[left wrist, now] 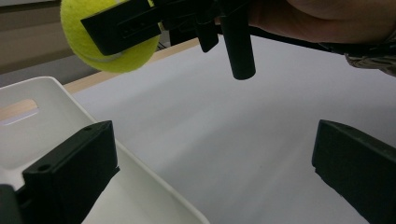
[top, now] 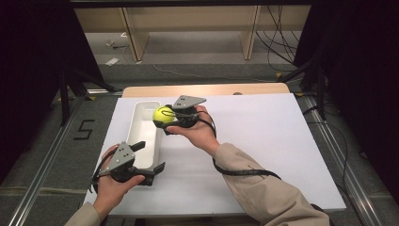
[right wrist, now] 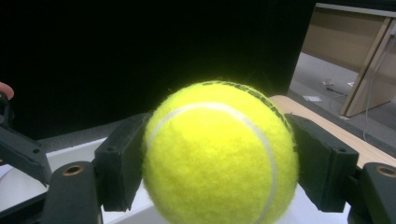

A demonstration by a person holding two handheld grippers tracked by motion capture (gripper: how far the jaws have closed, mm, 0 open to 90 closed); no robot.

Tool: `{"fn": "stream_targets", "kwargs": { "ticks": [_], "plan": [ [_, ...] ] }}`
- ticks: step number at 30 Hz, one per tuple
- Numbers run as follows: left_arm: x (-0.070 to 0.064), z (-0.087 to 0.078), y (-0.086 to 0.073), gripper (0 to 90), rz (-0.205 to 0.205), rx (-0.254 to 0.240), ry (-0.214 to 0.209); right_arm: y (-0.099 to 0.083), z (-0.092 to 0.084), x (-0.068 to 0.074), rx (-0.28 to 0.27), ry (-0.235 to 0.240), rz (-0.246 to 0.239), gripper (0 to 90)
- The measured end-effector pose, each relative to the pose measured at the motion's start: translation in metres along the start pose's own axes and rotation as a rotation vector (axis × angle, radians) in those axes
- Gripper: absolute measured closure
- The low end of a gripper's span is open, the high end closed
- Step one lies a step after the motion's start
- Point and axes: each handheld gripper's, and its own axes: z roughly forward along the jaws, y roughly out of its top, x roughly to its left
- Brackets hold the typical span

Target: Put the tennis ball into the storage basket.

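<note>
Right gripper view: right gripper [right wrist: 219, 163] clamps the tennis ball [right wrist: 219, 158] between its jaws (over the bin [top: 146, 129]); left gripper [top: 149, 160], jaws wide, straddles its wall.

right gripper [top: 165, 117]: clamped on tennis ball [top: 162, 114] above white bin [top: 141, 136] | left gripper [top: 149, 162]: fingers apart at bin's near end | white desk [top: 263, 141]

R gripper [top: 165, 117] raised off the table, jaws clamped tight, arm reaching in across the middle. L gripper [top: 151, 159] low, near edge, jaws wide apart.
</note>
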Motion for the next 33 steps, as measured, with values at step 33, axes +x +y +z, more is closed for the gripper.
{"fn": "stream_targets", "kwargs": {
  "ticks": [33],
  "plan": [
    [0.000, 0.000, 0.000, 0.0, -0.001, -0.002, -0.002, 0.012, 0.021, 0.001, 0.015, 0.015, -0.008, 26.6]
  ]
}}
